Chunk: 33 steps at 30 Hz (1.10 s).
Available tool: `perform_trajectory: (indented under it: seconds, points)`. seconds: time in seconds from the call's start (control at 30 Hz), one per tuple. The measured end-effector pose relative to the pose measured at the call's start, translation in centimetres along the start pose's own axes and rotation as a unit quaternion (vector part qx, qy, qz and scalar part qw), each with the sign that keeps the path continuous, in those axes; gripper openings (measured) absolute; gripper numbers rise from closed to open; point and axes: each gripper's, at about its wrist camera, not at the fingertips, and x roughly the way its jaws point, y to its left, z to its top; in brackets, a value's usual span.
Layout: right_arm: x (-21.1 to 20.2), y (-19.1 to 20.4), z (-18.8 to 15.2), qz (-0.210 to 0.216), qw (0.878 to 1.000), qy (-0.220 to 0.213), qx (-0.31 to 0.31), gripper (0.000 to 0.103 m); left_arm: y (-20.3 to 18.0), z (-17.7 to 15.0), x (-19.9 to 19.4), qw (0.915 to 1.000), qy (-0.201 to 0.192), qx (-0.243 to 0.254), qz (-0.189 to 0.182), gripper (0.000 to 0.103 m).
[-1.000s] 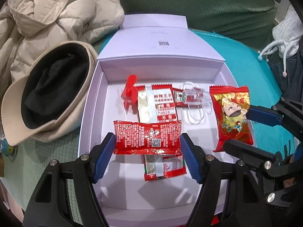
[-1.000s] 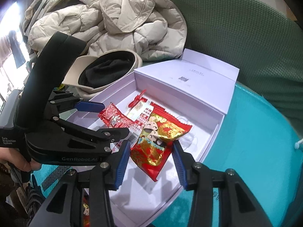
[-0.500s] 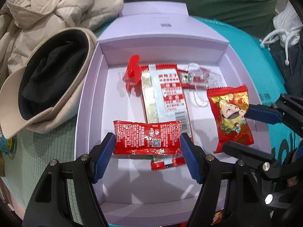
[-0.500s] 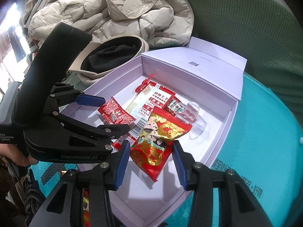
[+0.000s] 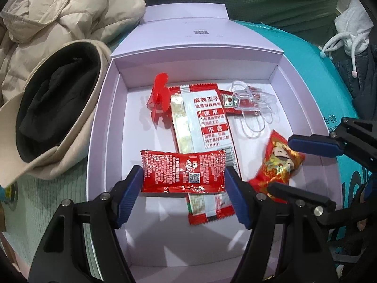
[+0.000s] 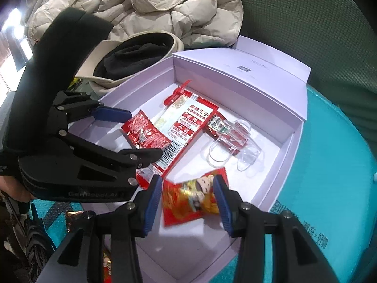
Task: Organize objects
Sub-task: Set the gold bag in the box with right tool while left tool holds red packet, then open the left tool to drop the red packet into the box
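Left tool (image 5: 183, 180) grips a flat red foil sachet (image 5: 182, 174) by its ends above the open lilac cardboard box (image 5: 101, 127). Right tool (image 6: 188, 198), jaws parted, loosely brackets a blurred red-and-gold snack packet (image 6: 190, 199); whether it touches is unclear. Release each low over bare box floor, avoiding the long red-and-white snack pack (image 5: 207, 122).

Teal table surface (image 6: 329, 165) fills the right and lower right of the right wrist view, with pale printed lettering near the lower right edge. Dark green textured upholstery (image 6: 306, 18) spans the top and upper right, behind the table. Cream puffer jacket (image 5: 59, 16) heaped in the upper left of the left wrist view. Bright window-like glare (image 6: 14, 23) at the far left edge. Pale green ribbed mat (image 5: 47, 200) at lower left.
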Motion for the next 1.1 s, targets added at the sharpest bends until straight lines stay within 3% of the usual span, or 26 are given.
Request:
perform_trajectory:
  seconds: [0.1, 0.8, 1.1]
  points:
    - [0.0, -0.1, -0.1, -0.004, 1.000, 0.001, 0.002, 0.046, -0.1, 0.2, 0.0, 0.9999, -0.007, 0.000, -0.013, 0.069]
    - [-0.6, -0.4, -1.3, -0.045, 0.999, -0.001, 0.004, 0.046, -1.4, -0.2, 0.2, 0.9995, -0.024, 0.020, 0.001, 0.072]
    - [-1.5, -0.3, -1.1, -0.067, 0.998, -0.011, 0.009, 0.047, -0.6, -0.5, -0.5, 0.9996, -0.025, -0.005, 0.016, 0.080]
